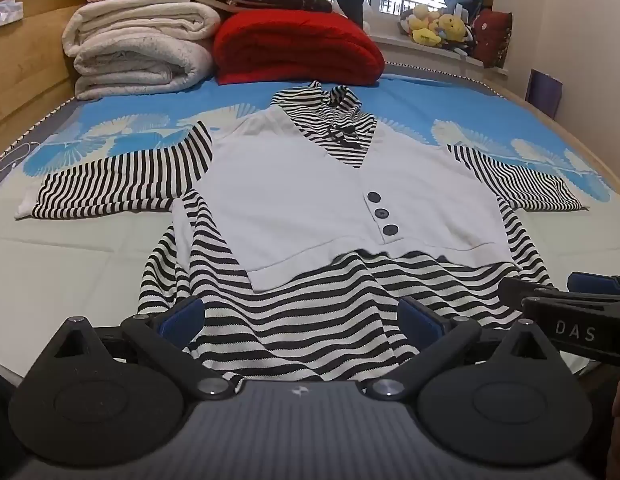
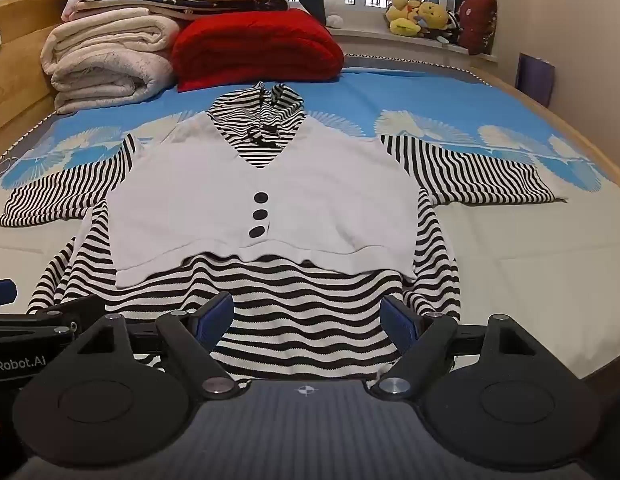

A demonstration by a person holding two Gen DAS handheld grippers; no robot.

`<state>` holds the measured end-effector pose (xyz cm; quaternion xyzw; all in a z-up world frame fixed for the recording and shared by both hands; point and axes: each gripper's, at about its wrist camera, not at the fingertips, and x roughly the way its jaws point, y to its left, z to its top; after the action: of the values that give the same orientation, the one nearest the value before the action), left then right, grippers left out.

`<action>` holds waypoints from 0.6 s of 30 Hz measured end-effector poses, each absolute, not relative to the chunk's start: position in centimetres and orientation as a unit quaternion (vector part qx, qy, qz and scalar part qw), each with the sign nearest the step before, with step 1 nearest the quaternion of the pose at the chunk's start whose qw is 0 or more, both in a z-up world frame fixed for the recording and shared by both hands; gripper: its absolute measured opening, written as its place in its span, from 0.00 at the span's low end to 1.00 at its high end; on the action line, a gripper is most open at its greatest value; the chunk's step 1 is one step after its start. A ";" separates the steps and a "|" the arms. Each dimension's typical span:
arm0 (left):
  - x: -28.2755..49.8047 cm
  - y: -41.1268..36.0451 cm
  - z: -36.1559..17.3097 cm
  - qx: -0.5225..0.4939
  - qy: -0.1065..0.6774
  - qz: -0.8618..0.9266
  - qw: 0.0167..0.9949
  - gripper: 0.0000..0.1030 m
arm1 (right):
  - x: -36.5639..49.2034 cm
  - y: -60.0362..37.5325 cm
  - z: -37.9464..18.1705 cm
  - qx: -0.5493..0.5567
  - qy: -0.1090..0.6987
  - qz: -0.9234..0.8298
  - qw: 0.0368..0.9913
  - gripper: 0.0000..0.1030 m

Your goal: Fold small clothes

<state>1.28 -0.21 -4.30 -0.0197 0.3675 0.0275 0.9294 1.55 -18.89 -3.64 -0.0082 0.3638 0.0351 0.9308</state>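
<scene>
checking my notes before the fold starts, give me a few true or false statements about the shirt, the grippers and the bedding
1. The striped shirt lies spread flat with both sleeves out to the sides. True.
2. The left gripper is clamped on the shirt's hem. False: its jaws stand wide open, with the hem only seen between them.
3. The white vest panel has three dark buttons. True.
4. The red blanket lies on top of the shirt. False: it sits folded beyond the collar, beside the white blankets.
5. The right gripper is open. True.
6. The shirt is already folded in half. False: no fold has been made.
</scene>
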 end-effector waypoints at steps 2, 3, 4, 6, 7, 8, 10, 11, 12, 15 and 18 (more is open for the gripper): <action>1.3 -0.2 -4.3 -0.020 0.368 0.028 0.929 0.99 | 1.6 -18.9 -3.7 -0.007 0.363 0.035 0.931 0.79; 1.3 -0.2 -4.3 -0.021 0.368 0.028 0.929 0.99 | 1.6 -18.9 -3.7 -0.007 0.363 0.035 0.931 0.79; 1.3 -0.2 -4.3 -0.021 0.368 0.028 0.929 0.99 | 1.6 -18.9 -3.7 -0.007 0.363 0.036 0.931 0.79; 1.3 -0.2 -4.3 -0.021 0.368 0.027 0.929 0.99 | 1.6 -18.9 -3.7 -0.007 0.363 0.036 0.931 0.79; 1.3 -0.2 -4.3 -0.020 0.368 0.027 0.929 0.99 | 1.6 -18.9 -3.7 -0.007 0.363 0.036 0.931 0.79; 1.3 -0.2 -4.3 -0.020 0.367 0.027 0.930 0.99 | 1.6 -18.9 -3.8 -0.008 0.363 0.036 0.931 0.79; 1.3 -0.2 -4.4 -0.019 0.367 0.027 0.930 0.99 | 1.6 -18.9 -3.8 -0.008 0.362 0.037 0.931 0.79; 1.3 -0.3 -4.4 -0.019 0.367 0.027 0.929 0.99 | 1.6 -19.0 -3.8 -0.008 0.362 0.037 0.931 0.79; 1.3 -0.3 -4.4 -0.019 0.368 0.027 0.929 0.99 | 1.8 -19.0 -3.7 -0.008 0.362 0.038 0.931 0.79; 1.3 -0.4 -4.4 -0.019 0.367 0.027 0.930 0.99 | 1.6 -19.0 -3.7 -0.007 0.361 0.038 0.932 0.78; 1.3 -0.4 -4.4 -0.019 0.368 0.027 0.929 0.99 | 1.6 -18.9 -3.7 -0.008 0.361 0.038 0.932 0.78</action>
<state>1.31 -0.43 -4.43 -0.0185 0.3676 0.0266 0.9294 1.60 -18.86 -3.74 -0.0079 0.3614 0.0377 0.9316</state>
